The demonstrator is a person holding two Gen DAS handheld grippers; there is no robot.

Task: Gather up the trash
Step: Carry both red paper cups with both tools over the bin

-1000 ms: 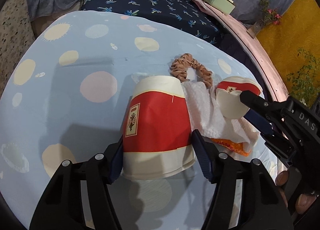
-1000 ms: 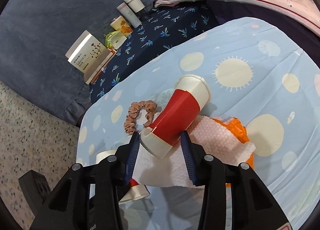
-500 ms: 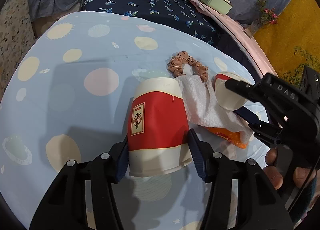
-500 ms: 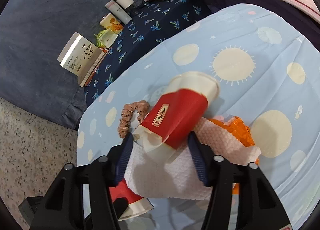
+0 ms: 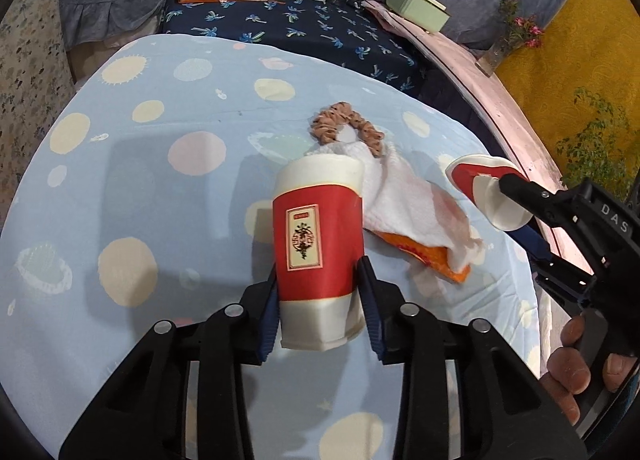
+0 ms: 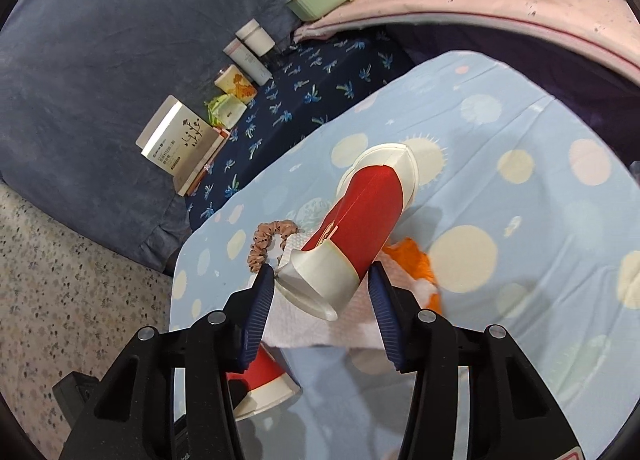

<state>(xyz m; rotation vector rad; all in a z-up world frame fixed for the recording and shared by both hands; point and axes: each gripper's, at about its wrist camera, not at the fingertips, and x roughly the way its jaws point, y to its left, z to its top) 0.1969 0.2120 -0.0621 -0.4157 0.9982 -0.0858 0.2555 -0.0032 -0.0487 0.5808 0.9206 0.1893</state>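
Two red paper cups, one in each tong. The left gripper (image 5: 320, 308) is clamped on the left cup (image 5: 318, 248), pads on both sides low down, near the cup's white bottom band. That cup points straight away from the tongs, long way running forward, other end far out over the blue spotty cloth (image 5: 140, 164).

The right gripper (image 6: 322, 300) pinches the right cup (image 6: 360, 228) at its white end, and that end looks squashed flat. Its long way runs up and away too, tipped a bit to the right. In the left view this cup (image 5: 486, 188) sits off to the right, w/ the right tong's black arm behind it.

Both cups look lifted off the cloth, tho I can't be sure how high.

Still on the cloth, btw the two tongs: a white paper towel (image 5: 404, 204), an orange wrapper (image 5: 424, 256) under it, and a pink hair scrunchie (image 5: 344, 128) just past the towel. The scrunchie is prob. not trash.

No bin shows in either view. I think next is to carry the cups to a bin, or slide one cup into the other, since both point about the same way. The towel is near both tongs.
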